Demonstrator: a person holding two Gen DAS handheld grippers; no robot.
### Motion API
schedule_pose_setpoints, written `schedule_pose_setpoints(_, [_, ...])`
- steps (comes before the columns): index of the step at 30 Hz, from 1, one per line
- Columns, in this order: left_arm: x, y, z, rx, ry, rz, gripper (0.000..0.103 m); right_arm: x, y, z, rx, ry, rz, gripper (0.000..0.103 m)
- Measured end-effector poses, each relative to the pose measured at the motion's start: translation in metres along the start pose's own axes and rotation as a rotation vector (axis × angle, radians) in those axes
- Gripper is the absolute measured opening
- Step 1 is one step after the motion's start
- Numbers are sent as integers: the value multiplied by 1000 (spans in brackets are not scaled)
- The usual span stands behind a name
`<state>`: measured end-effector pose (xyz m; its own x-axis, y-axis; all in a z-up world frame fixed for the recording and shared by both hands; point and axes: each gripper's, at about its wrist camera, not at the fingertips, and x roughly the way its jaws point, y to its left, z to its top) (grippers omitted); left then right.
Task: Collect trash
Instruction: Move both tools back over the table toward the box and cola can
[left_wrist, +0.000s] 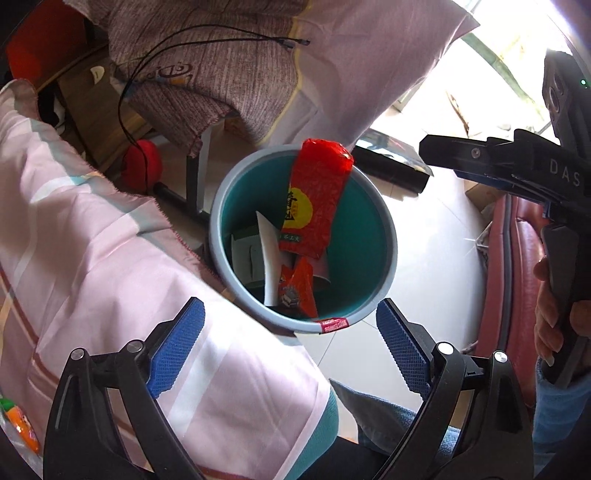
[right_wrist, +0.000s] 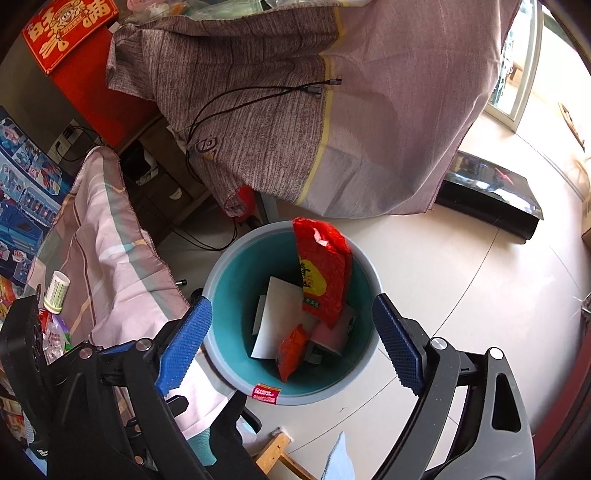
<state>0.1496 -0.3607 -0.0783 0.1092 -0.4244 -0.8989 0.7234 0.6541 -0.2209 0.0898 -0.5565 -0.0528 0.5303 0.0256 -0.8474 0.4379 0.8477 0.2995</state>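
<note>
Already a red packet is seen at the bin, both grippers' fingers spread empty, while a bottle is left on the desk.

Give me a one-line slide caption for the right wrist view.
Open right gripper above a teal bin, a red wrapper at the bin's mouth, over paper scraps.

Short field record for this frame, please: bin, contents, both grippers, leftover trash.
bin: teal bin, grey rim, on tiled floor
contents: large red wrapper at the rim, small orange packet, white card, pink box
left gripper: open, empty
right gripper: open, empty, above bin
leftover: white cup on the striped cloth
</note>
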Motion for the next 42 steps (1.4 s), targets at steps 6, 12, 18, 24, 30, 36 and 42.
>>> schedule_pose_setpoints(6, [-25, 14, -18, -23, -34, 25, 95, 0, 26, -9, -27, 27, 17, 86])
schedule_pose_setpoints(12, [-51, 37, -44, -69, -68, 50, 96, 2, 68, -22, -85, 56, 41, 86])
schedule_pose_setpoints(18, [-81, 70, -81, -140, -110, 98, 97, 8, 120, -35, -178, 96, 66, 86])
schedule_pose_setpoints(24, [-110, 110, -121, -233, -145, 146, 97, 14, 178, -52, -270, 124, 97, 86])
schedule_pose_setpoints(30, [-140, 153, -160, -330, -188, 205, 97, 21, 225, -69, -337, 159, 122, 86])
schedule_pose_setpoints(36, [-165, 202, -203, -453, -225, 280, 97, 32, 270, -86, -403, 200, 156, 86])
schedule_pose_setpoints(42, [-182, 250, -233, -584, -248, 345, 97, 48, 306, -99, -461, 238, 170, 86])
